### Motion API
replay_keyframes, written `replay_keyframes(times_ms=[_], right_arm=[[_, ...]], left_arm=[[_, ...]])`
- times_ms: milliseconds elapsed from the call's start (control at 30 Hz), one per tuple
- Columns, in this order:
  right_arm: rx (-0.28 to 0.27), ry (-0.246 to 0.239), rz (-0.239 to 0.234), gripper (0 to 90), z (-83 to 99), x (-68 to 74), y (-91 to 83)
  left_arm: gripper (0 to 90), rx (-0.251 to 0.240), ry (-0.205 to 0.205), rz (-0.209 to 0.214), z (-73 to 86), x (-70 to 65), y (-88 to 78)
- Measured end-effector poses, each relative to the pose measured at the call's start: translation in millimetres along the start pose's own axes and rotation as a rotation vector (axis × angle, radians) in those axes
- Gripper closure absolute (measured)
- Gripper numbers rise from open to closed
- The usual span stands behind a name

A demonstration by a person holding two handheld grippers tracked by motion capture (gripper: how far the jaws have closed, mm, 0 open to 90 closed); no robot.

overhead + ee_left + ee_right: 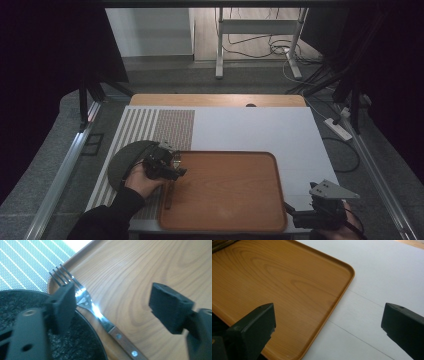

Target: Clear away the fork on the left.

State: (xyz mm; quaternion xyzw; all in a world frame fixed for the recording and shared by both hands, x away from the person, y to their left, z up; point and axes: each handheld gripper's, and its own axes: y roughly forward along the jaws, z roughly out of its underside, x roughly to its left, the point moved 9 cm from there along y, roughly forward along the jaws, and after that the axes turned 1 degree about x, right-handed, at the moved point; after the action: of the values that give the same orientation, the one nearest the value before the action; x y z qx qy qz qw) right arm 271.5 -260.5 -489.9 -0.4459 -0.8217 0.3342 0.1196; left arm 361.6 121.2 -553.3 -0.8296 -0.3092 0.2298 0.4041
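Over at the left edge of the wooden tray, the left gripper hovers low, jaws spread wide and holding nothing. And look what sits between those jaws in the left gripper view: a fork with a wooden riveted handle, lying along the tray's left rim, tines near the far corner, handle running back toward the person. Its long axis crosses the gap on a diagonal, closer to the left-hand jaw than the other, so I'd judge the tool wants a slight shift over before any squeeze lands square on the neck.

Just beside the fork, a dark round plate rests on the striped placemat, its rim right up against the tray edge. Tight quarters there!

Down at the near right corner, the right gripper waits well apart from the fork, jaws likewise wide and bare. The left hand is clearly the nearer one.

From the high view you get both tools and the whole layout, but the fork reads as a thin dark stick. The left gripper view gives tines, shine and rivets. The right gripper view offers the tray's corner and white tabletop.
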Motion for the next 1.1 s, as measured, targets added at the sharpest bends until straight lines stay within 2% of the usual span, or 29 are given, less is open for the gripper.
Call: replay_keyframes(times_ms=[100, 200, 367, 567, 667, 833, 1000, 1100], right_arm=[[0.001, 0.0, 0.0, 0.0, 0.0, 0.1, 0.1], [0.001, 0.0, 0.0, 0.0, -0.1, 0.1, 0.1], [0.0, 0.0, 0.0, 0.0, -0.1, -0.2, 0.1], [0.0, 0.001, 0.0, 0.0, 0.0, 0.0, 0.1], [0.0, 0.0, 0.001, 0.0, -0.1, -0.2, 0.1], [0.0, 0.0, 0.001, 0.0, -0.1, -0.2, 0.1], [0.0, 0.001, 0.001, 0.0, -0.1, -0.2, 0.2], [0.0, 0.0, 0.001, 0.0, -0.1, -0.2, 0.2]], left_arm=[[16.3, -0.046, -0.038, 0.027, -0.4, 2.2, -7.4], [14.7, -0.073, -0.075, 0.034, 0.0, 6.2, -12.0], [9.6, -0.083, -0.101, 0.047, 1.7, 8.8, -14.7], [2.2, -0.086, -0.062, 0.054, 3.6, 6.8, -16.7], [1.8, -0.083, -0.064, 0.069, 6.2, 5.2, -18.6], [0.9, -0.085, -0.042, 0.051, 11.0, 6.0, -23.8], [0.0, -0.092, -0.036, 0.064, 16.2, 6.2, -27.8], [0.0, -0.093, -0.026, 0.055, 19.2, 6.2, -30.3]])
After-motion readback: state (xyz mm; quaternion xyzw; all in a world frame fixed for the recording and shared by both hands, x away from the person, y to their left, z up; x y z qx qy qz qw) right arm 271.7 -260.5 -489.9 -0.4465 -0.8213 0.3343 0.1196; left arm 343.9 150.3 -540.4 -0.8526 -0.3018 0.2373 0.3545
